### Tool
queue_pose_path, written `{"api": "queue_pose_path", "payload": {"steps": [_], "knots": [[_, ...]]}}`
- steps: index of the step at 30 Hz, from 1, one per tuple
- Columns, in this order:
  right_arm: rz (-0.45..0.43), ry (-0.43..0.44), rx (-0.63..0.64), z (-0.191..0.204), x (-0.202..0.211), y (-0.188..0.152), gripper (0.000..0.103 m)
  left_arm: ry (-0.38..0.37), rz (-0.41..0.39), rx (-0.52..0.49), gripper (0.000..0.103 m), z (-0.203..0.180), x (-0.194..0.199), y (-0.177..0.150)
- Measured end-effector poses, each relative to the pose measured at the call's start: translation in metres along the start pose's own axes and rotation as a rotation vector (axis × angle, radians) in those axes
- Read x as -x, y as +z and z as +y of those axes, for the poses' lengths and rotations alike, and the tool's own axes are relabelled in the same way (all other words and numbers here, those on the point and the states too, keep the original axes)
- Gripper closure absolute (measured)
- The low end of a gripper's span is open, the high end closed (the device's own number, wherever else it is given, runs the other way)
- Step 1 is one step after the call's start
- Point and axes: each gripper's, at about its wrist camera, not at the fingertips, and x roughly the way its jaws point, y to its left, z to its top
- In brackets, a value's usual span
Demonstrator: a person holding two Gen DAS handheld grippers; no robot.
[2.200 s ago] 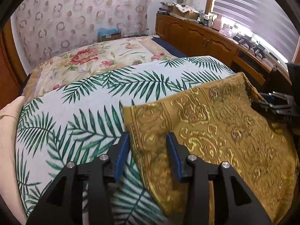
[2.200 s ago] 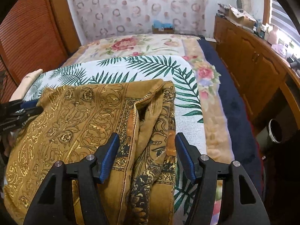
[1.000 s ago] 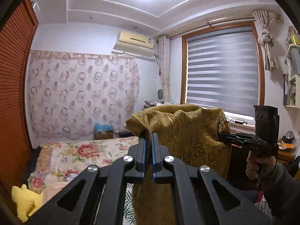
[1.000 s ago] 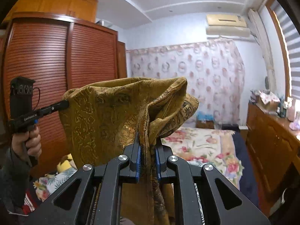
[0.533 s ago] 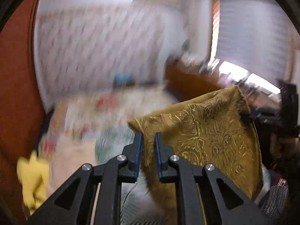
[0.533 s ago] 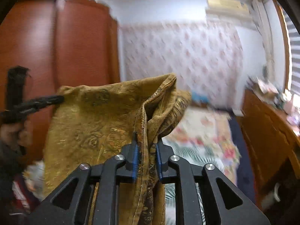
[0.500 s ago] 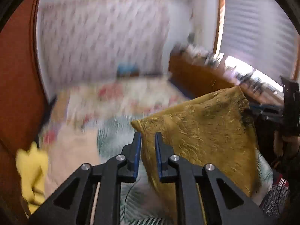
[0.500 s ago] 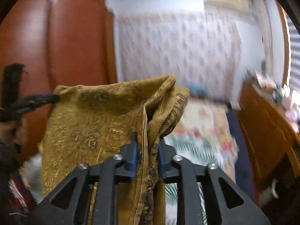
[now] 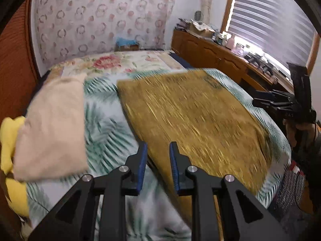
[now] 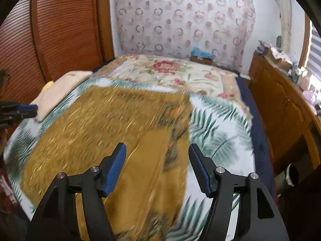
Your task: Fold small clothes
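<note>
A mustard-gold cloth with a shiny ornamental print (image 9: 192,118) lies spread flat on the bed, over a white bedspread printed with green palm fronds (image 9: 104,132), and motion blur smears its pattern in both views. The left tongs (image 9: 157,164) point down at the cloth's near left edge; their blue-padded jaws have just been opening and now stand a narrow gap apart, with the cloth's edge below that gap but not pinched. The right tongs (image 10: 157,164) hang over the cloth's right side, where a folded strip (image 10: 160,160) runs toward the camera; their jaws have just been opening too and now stand wide, with nothing pressed between the pads. In the left wrist view the right tongs appear at the far right, gripped by a hand (image 9: 299,128). A beige folded fabric (image 9: 52,126) rests at the bed's left side, beside a yellow soft item (image 9: 10,140). A floral quilt (image 10: 166,70) covers the far end of the bed.
</note>
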Motion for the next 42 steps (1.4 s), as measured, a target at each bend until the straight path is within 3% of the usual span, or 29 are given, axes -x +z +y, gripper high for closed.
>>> {"api": "queue_pose_path", "payload": {"steps": [6, 12, 26, 42], "knots": [[0.040, -0.001, 0.011, 0.016, 0.006, -0.044, 0.027, -0.024, 0.053, 0.000, 0.081, -0.027, 0.003, -0.039], [0.059, -0.030, -0.003, 0.018, 0.010, -0.073, 0.026, 0.031, 0.082, -0.009, 0.077, -0.037, 0.002, -0.063], [0.099, 0.003, -0.066, 0.008, 0.009, -0.098, 0.025, 0.035, 0.057, 0.082, 0.076, -0.034, 0.008, -0.072], [0.092, 0.003, -0.040, 0.018, 0.008, -0.099, 0.028, 0.002, 0.065, 0.091, 0.076, -0.041, 0.011, -0.078]]}}
